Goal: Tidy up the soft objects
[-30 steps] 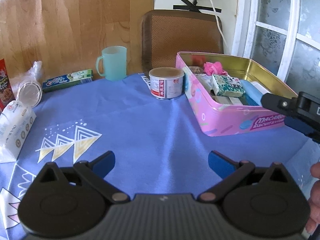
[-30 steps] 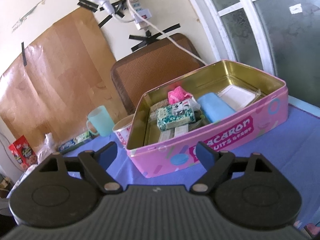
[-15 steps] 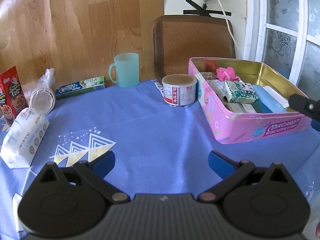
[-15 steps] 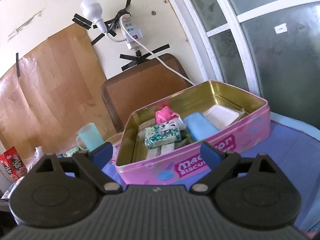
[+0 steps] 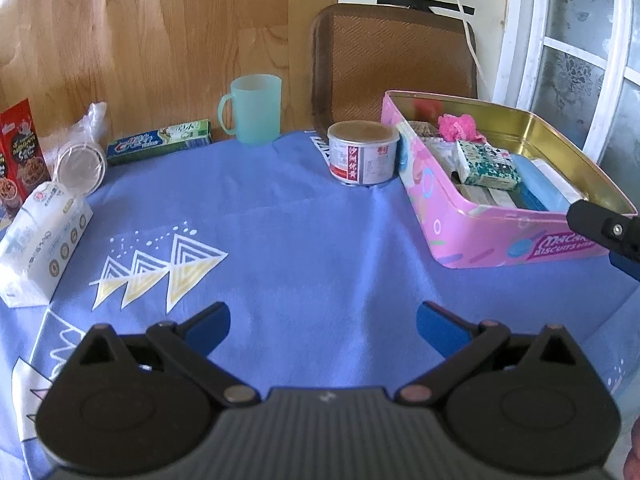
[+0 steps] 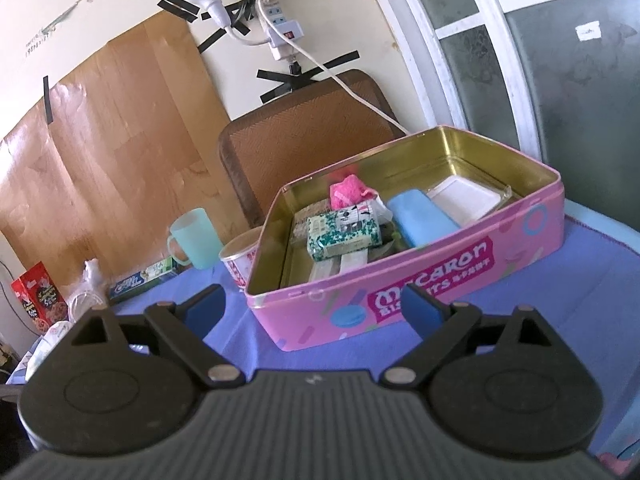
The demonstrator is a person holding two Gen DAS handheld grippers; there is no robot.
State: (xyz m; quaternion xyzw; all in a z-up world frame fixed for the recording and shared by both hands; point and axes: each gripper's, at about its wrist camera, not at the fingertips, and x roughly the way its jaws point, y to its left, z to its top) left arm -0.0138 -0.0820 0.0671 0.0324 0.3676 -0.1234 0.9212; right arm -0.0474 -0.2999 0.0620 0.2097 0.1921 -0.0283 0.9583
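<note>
A pink biscuit tin [image 5: 476, 236] [image 6: 440, 276] stands open at the right of the blue tablecloth. Inside lie a pink fluffy thing [image 5: 458, 127] [image 6: 346, 194], a green patterned tissue pack [image 5: 486, 165] [image 6: 344, 236], a blue pack [image 6: 422, 218] and a white pack [image 6: 464, 200]. A white tissue pack [image 5: 38, 240] lies at the table's left edge. My left gripper [image 5: 323, 326] is open and empty over the cloth. My right gripper [image 6: 314, 306] is open and empty in front of the tin; one of its fingers [image 5: 604, 228] shows in the left wrist view.
A round can [image 5: 363, 158] stands against the tin's left end. A mint mug [image 5: 252, 108], a toothpaste box [image 5: 160, 142], a clear plastic cup [image 5: 80, 166] and a red box [image 5: 20, 152] line the back left. A brown chair back [image 5: 394, 60] stands behind the table.
Both grippers have pulled back from the tin and stayed open. The left wrist view has turned left, so the white tissue pack and red box show more.
</note>
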